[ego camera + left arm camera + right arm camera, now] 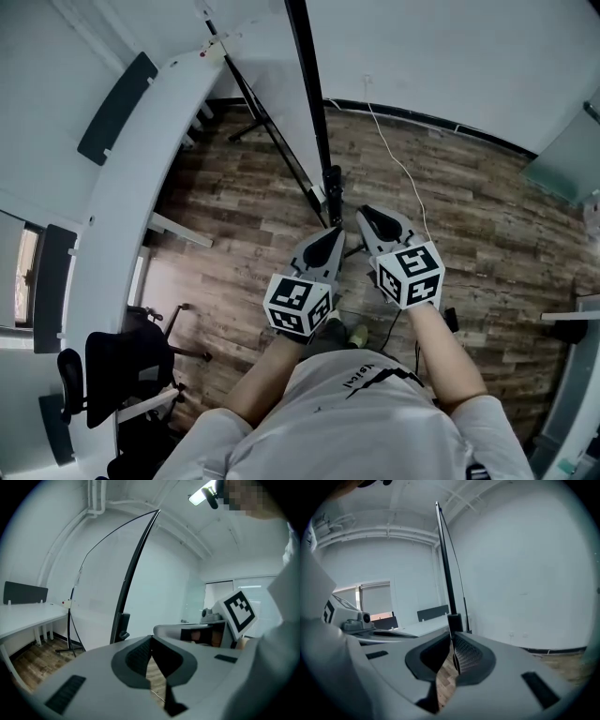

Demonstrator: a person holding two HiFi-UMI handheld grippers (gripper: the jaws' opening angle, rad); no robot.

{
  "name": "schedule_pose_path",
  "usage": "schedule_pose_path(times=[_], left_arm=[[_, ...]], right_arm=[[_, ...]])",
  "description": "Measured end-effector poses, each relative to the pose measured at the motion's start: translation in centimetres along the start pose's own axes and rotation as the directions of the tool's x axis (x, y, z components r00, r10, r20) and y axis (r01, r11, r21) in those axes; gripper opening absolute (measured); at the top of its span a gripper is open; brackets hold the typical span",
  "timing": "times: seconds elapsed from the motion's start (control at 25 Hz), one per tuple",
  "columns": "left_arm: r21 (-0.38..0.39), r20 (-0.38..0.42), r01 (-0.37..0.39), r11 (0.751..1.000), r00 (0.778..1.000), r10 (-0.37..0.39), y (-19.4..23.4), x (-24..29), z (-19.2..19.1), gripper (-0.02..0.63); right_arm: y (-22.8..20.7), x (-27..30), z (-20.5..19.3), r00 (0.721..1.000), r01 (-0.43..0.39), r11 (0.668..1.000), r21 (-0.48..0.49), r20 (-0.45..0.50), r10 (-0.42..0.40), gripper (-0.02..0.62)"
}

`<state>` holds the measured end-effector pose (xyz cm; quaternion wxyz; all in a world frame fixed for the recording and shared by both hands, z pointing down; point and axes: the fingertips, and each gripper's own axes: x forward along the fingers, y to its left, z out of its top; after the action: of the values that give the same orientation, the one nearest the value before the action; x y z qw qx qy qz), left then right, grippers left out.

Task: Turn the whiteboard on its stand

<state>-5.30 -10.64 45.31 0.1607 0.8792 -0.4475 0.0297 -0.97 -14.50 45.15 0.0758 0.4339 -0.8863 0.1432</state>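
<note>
The whiteboard stands edge-on ahead of me, its black frame running down to a black clamp knob on the stand. In the left gripper view the board's white face curves up to the left, with the knob beside its frame. In the right gripper view only the thin black edge and the knob show. My left gripper is shut and holds nothing, just short of the knob. My right gripper sits beside it, its tips together, with nothing between them.
A long white desk with dark dividers runs along the left, with a black office chair at its near end. The stand's black legs spread over the wood floor. A white cable trails across the floor on the right.
</note>
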Motion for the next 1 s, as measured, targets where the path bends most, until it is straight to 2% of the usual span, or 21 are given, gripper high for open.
schedule_pose_path(times=[0.16,0.44,0.76,1.0], left_arm=[[0.020,0.031,0.006,1.000,0.999,-0.007,-1.1,-0.7,3.0,0.012],[0.058,0.061,0.007,0.998,0.998,-0.011,-3.1,-1.8,6.6,0.012],[0.079,0.108,-0.006,0.997,0.994,-0.002,-4.6,-2.9,8.6,0.012],[0.079,0.118,-0.022,0.997,0.993,0.013,-4.8,-3.3,8.6,0.012]], right_arm=[[1.0,-2.0,3.1,0.996,-0.019,1.000,0.009,0.086,0.019,0.030],[1.6,-4.4,5.7,0.987,-0.056,0.998,0.016,0.153,0.053,0.015],[2.6,-6.0,6.8,0.983,-0.081,0.996,-0.034,0.165,0.086,0.014],[2.7,-6.5,6.5,0.982,-0.084,0.995,-0.051,0.163,0.092,0.014]])
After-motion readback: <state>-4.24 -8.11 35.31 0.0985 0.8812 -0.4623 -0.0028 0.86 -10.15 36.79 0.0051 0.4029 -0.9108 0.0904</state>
